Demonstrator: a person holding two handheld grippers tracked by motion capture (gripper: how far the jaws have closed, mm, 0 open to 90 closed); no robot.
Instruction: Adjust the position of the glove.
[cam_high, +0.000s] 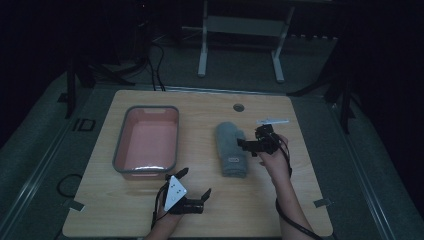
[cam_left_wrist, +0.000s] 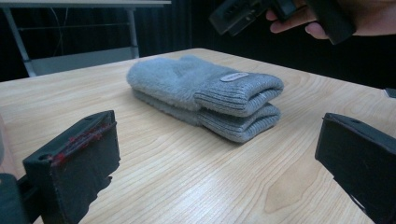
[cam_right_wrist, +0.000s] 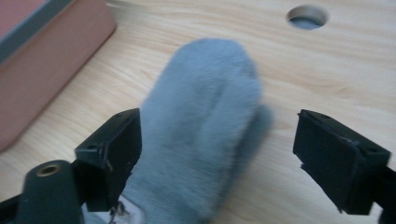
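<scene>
A pair of grey fuzzy knitted mittens (cam_high: 231, 149), stacked one on the other, lies flat on the light wooden tabletop (cam_high: 280, 200), a little toward its right edge, with the ribbed cuffs toward the near edge and the rounded tips toward the far edge. The right gripper (cam_high: 250, 145) hangs just beside the right side of the mittens, near their middle, held in the person's right hand (cam_high: 274, 161). In the right gripper view its two black jaws stand wide apart; the mitten tips (cam_right_wrist: 205, 121) lie between them, below, and the pads do not press on the wool. The left gripper (cam_high: 192, 182) rests close to the near edge of the tabletop, well apart from the mittens, and its jaws are also spread open with nothing between them. A pink rectangular plastic tray with a grey rim (cam_high: 120, 150) stands near the left edge.
</scene>
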